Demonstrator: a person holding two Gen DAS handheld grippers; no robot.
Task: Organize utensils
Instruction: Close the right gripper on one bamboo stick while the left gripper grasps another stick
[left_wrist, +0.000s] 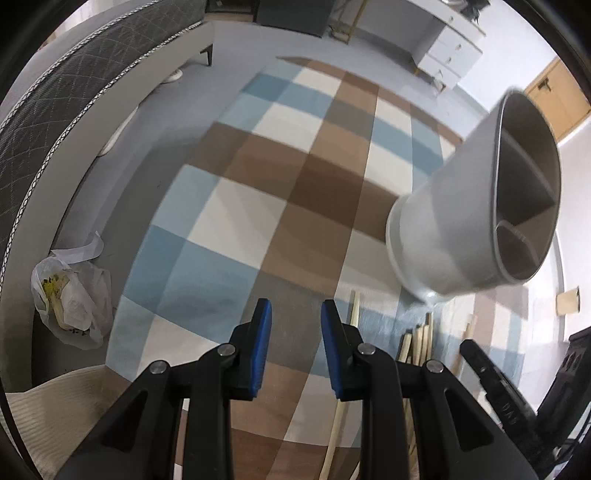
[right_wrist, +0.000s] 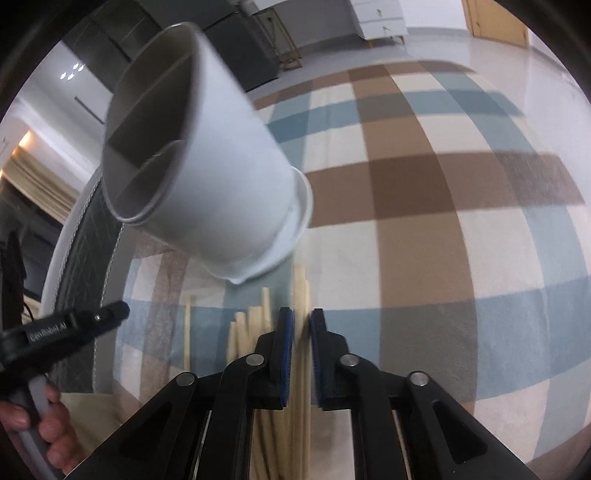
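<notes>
A white round utensil holder (left_wrist: 476, 206) with inner dividers stands on the checked rug; it also shows in the right wrist view (right_wrist: 207, 173). Several pale wooden chopsticks (right_wrist: 258, 332) lie on the rug in front of it, and show in the left wrist view (left_wrist: 417, 339) too. My left gripper (left_wrist: 295, 314) is open and empty over the rug, left of the holder. My right gripper (right_wrist: 301, 321) has its jaws nearly closed around one chopstick (right_wrist: 301, 295) that runs between the blue pads.
The blue, brown and cream checked rug (left_wrist: 280, 177) covers the floor. A bed (left_wrist: 55, 122) lies at the left, with a white plastic bag (left_wrist: 70, 295) beside it. White drawers (left_wrist: 450, 48) stand at the back. The other gripper's body (right_wrist: 62, 328) shows at left.
</notes>
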